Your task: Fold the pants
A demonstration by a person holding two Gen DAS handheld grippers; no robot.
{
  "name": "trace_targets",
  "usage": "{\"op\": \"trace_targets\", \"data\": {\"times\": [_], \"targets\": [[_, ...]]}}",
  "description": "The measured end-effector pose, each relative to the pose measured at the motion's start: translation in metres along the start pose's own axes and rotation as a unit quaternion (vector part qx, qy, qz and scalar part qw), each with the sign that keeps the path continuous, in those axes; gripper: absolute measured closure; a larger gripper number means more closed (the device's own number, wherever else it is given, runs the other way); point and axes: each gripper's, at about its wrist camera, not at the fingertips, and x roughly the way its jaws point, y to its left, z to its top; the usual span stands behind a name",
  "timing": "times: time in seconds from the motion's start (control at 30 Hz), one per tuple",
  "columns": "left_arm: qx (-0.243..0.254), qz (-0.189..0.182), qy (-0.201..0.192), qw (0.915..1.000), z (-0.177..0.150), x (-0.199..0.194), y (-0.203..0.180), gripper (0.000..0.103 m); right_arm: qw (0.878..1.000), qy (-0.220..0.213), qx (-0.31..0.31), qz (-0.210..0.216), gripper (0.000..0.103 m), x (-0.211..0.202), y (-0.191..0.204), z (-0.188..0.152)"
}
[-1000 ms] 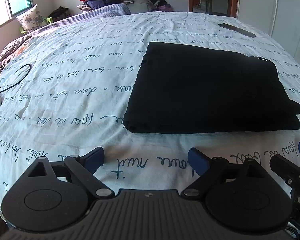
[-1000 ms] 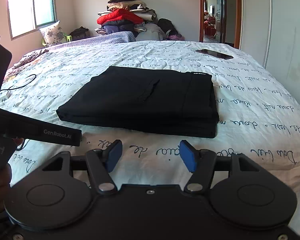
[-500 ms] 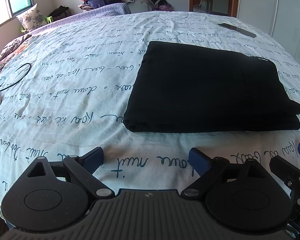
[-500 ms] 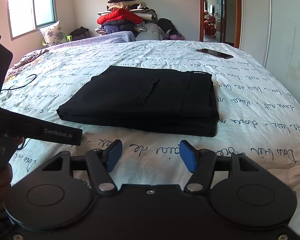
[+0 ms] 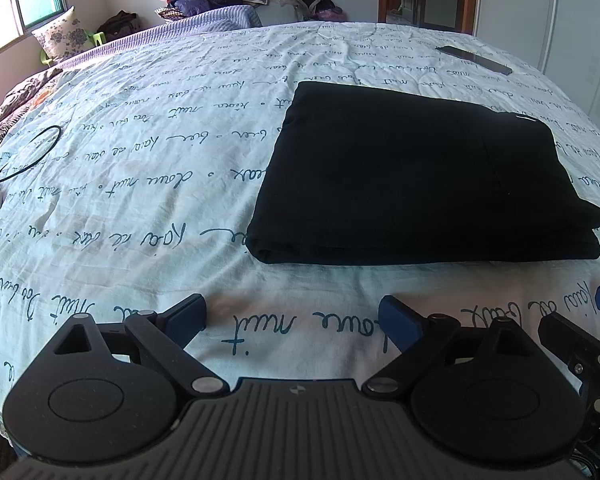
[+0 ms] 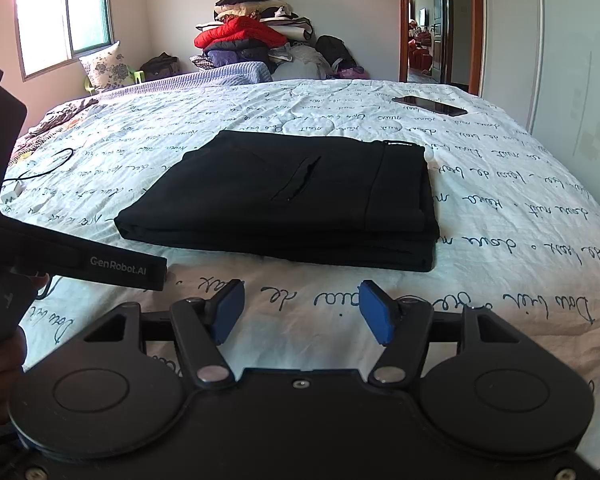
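The black pants (image 5: 416, 176) lie folded into a flat rectangle on the white bed sheet with blue script (image 5: 140, 184); they also show in the right wrist view (image 6: 292, 200), with a slit pocket on top. My left gripper (image 5: 292, 316) is open and empty, held above the sheet just short of the pants' near edge. My right gripper (image 6: 300, 310) is open and empty, also just short of the near edge. The left gripper's body (image 6: 80, 256) shows at the left of the right wrist view.
A dark phone (image 6: 430, 105) lies on the far right of the bed. A black cable (image 5: 28, 156) and a white charger lie at the left edge. A pile of clothes (image 6: 252, 44) and a pillow (image 6: 104, 66) sit at the bed's far end. A wardrobe stands right.
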Motion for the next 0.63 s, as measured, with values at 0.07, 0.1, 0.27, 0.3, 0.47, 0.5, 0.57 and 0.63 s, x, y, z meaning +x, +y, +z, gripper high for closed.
{"op": "trace_targets", "data": {"times": [0.07, 0.1, 0.27, 0.3, 0.47, 0.5, 0.57, 0.63], "targets": [[0.000, -0.001, 0.000, 1.0000, -0.001, 0.000, 0.000, 0.008, 1.000, 0.000, 0.000, 0.000, 0.039, 0.000, 0.000, 0.000], [0.000, -0.001, 0.000, 1.0000, 0.000, 0.000, 0.000, 0.008, 1.000, 0.000, 0.000, 0.000, 0.039, 0.000, 0.000, 0.000], [-0.001, -0.002, 0.000, 1.0000, -0.001, 0.000, 0.000, 0.008, 1.000, 0.000, 0.000, 0.001, 0.039, 0.000, 0.000, 0.000], [-0.002, -0.002, 0.001, 1.0000, -0.001, 0.000, 0.000, 0.008, 1.000, 0.000, 0.000, 0.000, 0.039, 0.000, 0.000, 0.000], [-0.004, -0.005, -0.005, 1.0000, 0.000, -0.003, 0.000, 0.008, 1.000, 0.000, 0.000, 0.000, 0.039, 0.000, 0.000, 0.000], [-0.005, -0.005, -0.009, 0.9999, 0.000, -0.004, 0.000, 0.008, 1.000, 0.001, 0.000, 0.000, 0.039, 0.000, 0.000, 0.000], [-0.011, -0.005, -0.020, 0.9997, 0.001, -0.010, 0.002, 0.008, 1.000, 0.002, 0.001, -0.001, 0.038, 0.000, 0.000, 0.000], [-0.021, -0.008, -0.032, 0.9992, 0.005, -0.018, 0.008, 0.008, 1.000, 0.002, 0.001, -0.002, 0.038, 0.001, 0.000, 0.000]]}}
